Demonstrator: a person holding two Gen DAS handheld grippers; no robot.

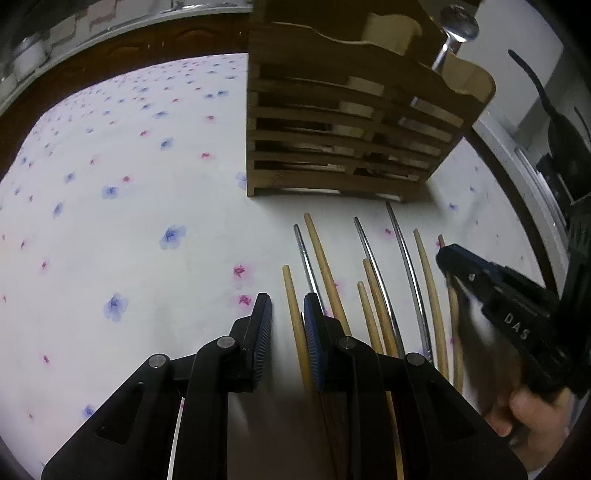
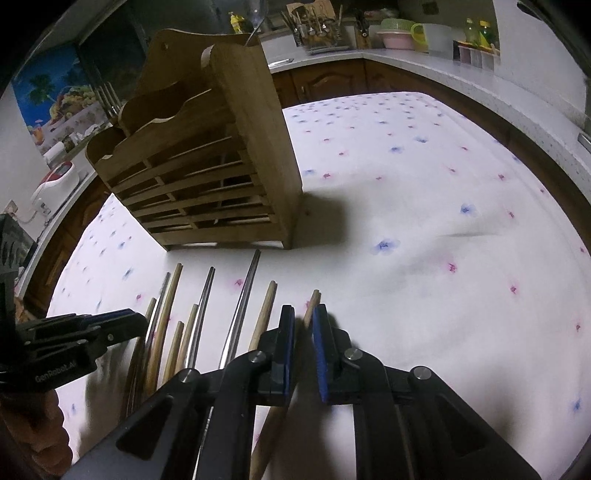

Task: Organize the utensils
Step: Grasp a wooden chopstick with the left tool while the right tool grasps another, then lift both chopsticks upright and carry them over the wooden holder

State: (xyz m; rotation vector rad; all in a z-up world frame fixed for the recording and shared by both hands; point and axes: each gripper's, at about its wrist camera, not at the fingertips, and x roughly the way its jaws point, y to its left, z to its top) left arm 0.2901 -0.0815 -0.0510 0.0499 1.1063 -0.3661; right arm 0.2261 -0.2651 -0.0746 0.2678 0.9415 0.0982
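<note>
Nearest the lens, the left gripper (image 1: 287,306) straddles the outermost wooden chopstick (image 1: 294,317), jaws narrowed round it though contact with the pads is unclear. The right gripper (image 2: 303,319) likewise brackets a wooden chopstick (image 2: 311,304) at the other end of the row; whether it grips cannot be told. Between them, wooden and steel chopsticks (image 1: 406,258) lie fanned on the flowered tablecloth (image 1: 129,221). Beyond stands the slatted wooden caddy (image 1: 343,147), a spoon (image 1: 458,29) already upright inside. The step looks like picking; next, each stick needs a firm pinch, a lift, and tipping upright into a compartment
</note>
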